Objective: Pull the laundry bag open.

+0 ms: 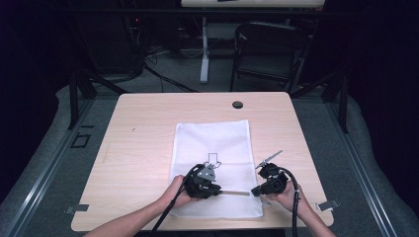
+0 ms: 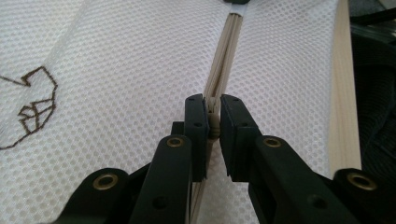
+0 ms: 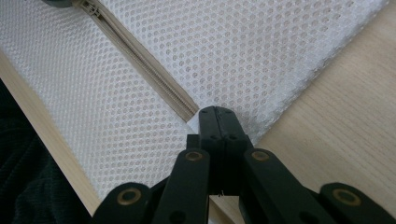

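A white mesh bag (image 1: 215, 165) lies flat on the table (image 1: 143, 128); the left gripper (image 2: 212, 121) pinches the zip pull (image 2: 214, 125) while the right gripper (image 3: 217, 122), jaws clamped, pins the zip's end, apparently to brace the bag.

From my remote seat, both handheld grippers are chunky matte-black plastic units: the left black two-jaw gripper (image 1: 205, 181) carries a grey three-cornered plate on top with a few dark holes in it, and the right black two-jaw gripper (image 1: 269, 181) has a thin silvery rod sticking off its far side. Up close, each has flat rectangular black pads on angular link arms, with brass-coloured ringed rivets at the pivots and small recessed screw holes along the arms. A black cable trails back off each one, and the person's forearms are bare, no sleeves visible.
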`<move>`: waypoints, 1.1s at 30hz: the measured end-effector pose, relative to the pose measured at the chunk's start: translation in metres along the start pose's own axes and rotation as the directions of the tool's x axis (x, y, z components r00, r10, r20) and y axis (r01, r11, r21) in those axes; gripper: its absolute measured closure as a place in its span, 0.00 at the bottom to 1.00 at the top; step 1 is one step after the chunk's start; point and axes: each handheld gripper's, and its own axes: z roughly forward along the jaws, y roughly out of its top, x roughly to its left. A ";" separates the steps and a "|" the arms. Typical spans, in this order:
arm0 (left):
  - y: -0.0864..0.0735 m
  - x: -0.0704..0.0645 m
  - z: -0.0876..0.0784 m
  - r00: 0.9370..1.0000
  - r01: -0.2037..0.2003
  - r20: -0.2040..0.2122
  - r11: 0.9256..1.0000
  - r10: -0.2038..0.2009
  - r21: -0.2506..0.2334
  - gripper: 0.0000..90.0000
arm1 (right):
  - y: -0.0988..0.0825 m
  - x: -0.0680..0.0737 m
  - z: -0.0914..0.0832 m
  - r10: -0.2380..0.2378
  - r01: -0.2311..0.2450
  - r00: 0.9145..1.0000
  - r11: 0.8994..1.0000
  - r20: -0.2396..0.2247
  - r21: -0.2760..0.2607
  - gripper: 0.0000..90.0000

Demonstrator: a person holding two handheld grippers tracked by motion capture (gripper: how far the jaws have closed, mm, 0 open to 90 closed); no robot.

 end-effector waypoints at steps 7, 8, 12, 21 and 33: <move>-0.008 0.002 -0.007 1.000 0.014 -0.014 1.000 -0.014 0.009 0.91 | 0.000 0.000 0.000 0.000 0.000 1.000 1.000 0.000 0.003 1.00; -0.009 0.003 -0.008 1.000 0.013 -0.011 1.000 -0.013 0.000 0.91 | 0.000 0.000 0.000 0.000 0.000 1.000 1.000 0.002 0.003 1.00; -0.008 0.001 -0.009 1.000 0.004 -0.012 1.000 -0.004 0.002 0.91 | 0.000 0.000 0.000 0.001 -0.001 1.000 1.000 0.002 0.001 1.00; -0.012 0.003 -0.014 1.000 0.010 -0.011 1.000 -0.010 0.009 0.91 | 0.000 0.000 0.000 0.000 0.000 1.000 1.000 -0.001 0.000 1.00; -0.017 0.003 -0.019 1.000 0.012 -0.016 1.000 -0.011 0.002 0.92 | 0.000 0.000 0.000 -0.001 0.001 1.000 1.000 0.001 0.001 1.00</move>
